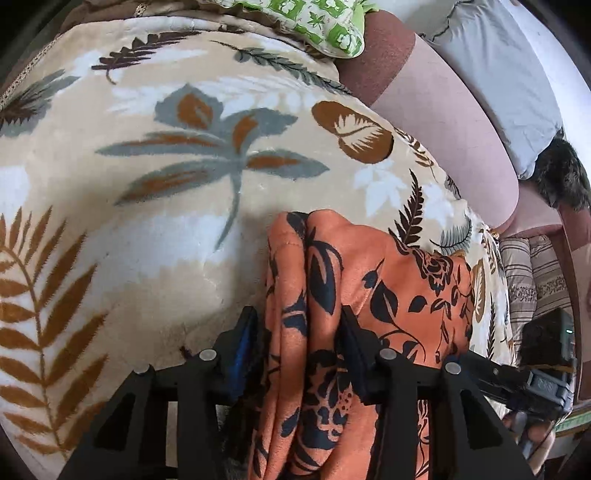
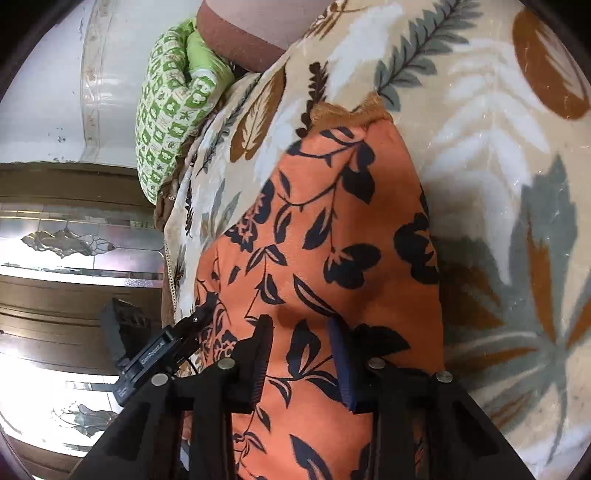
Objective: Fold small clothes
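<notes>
Both tongs, left (image 1: 299, 325) and right (image 2: 303, 332), clamp orange floral cloth (image 2: 332, 229) over leaf-print blanket (image 1: 147, 184).

You face bed covered by plush beige blanket (image 1: 155, 206) printed with grey, brown, white leaves. Orange garment with black floral print (image 2: 332, 236) lies on blanket, bunched in folds. Green-and-white patterned pillow (image 1: 317, 22) rests at blanket's far edge.

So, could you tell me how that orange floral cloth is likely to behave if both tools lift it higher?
The orange floral cloth is probably floppy: it bunches into soft folds between the left tool's fingers. It looks thin and light, so it should sag between the two grips. On the plush leaf-print blanket it may drag slightly rather than slide.
</notes>
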The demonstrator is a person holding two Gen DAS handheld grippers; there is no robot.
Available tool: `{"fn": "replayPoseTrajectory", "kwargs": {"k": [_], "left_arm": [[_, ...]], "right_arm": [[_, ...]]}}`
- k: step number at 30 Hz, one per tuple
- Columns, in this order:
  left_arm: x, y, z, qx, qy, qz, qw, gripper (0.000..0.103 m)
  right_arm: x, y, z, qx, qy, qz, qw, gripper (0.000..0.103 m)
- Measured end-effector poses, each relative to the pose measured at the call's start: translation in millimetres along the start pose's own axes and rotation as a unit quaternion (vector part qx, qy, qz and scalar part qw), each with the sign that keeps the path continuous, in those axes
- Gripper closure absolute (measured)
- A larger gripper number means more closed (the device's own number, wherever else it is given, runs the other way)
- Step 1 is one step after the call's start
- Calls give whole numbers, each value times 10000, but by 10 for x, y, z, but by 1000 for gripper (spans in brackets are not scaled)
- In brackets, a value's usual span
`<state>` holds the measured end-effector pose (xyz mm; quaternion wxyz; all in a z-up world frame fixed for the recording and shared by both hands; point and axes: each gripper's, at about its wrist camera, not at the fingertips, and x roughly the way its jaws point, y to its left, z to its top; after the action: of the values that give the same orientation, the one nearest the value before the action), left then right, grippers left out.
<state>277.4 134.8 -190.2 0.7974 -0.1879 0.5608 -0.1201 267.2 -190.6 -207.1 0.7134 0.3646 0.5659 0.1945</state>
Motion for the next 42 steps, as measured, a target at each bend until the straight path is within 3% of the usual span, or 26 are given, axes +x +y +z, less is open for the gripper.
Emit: {"fn": "replayPoseTrajectory", "kwargs": {"k": [2,3,4,5,6,8,11,15,19,20,21,23,25,26,29,35,39,42], "left_arm": [[-106,-40,-15,48,-59,-16,10000,57],[-209,-42,-52,61,-150,-126,9998,56],[-300,-32,-89,79,-218,-215,9995,47],[-396,-26,-140,97,-301,-237,9992,37],[-475,-14,-177,123,-383,-218,9990,35],[-640,16,-326,273,-544,-134,9981,34],[-701,12,-490,364,-491,-82,9981,34],[-523,-33,-579,377,-170,-253,9988,31],[-226,-2,-599,246,255,-280,9990,30],[-224,-8,-603,259,220,-299,9990,38],[-215,-20,-609,266,247,-406,9985,48],[-217,-52,-625,307,271,-359,9985,65],[-244,-98,-638,407,244,-276,9985,74],[-288,-129,-639,416,184,-223,9987,76],[-476,-364,-650,647,-107,-96,9978,78],[-901,-1058,-588,1121,-813,-506,9891,78],[-805,-1430,-527,1229,-1004,-752,9845,77],[-403,-1609,-525,1221,-848,-622,9869,76]], "right_arm": [[-133,127,-70,-187,-76,31,9998,55],[-217,151,-122,-254,-164,143,9994,32],[-377,153,-238,-321,-366,179,9987,25],[-474,149,-309,-366,-488,127,9981,25],[-572,127,-382,-416,-593,96,9973,25],[-764,-16,-521,-319,-758,18,9966,25],[-796,-276,-590,-68,-651,-26,9978,25],[-600,-454,-561,267,-470,404,9977,25],[-290,-516,-499,325,-132,413,9985,25],[-235,-501,-493,289,-71,466,9985,25],[-183,-442,-495,102,-20,499,9987,26],[-85,-327,-515,-202,114,131,9996,48],[-86,-256,-526,-343,75,-53,9994,63],[-139,-177,-529,-490,5,-127,9987,64],[-317,63,-538,-908,-237,-215,9954,68],[-1164,448,-407,-1701,-933,-324,9805,69],[-1652,229,-286,-1778,-1336,-295,9745,69],[-1575,-128,-132,-1475,-1330,-364,9794,68]]}}
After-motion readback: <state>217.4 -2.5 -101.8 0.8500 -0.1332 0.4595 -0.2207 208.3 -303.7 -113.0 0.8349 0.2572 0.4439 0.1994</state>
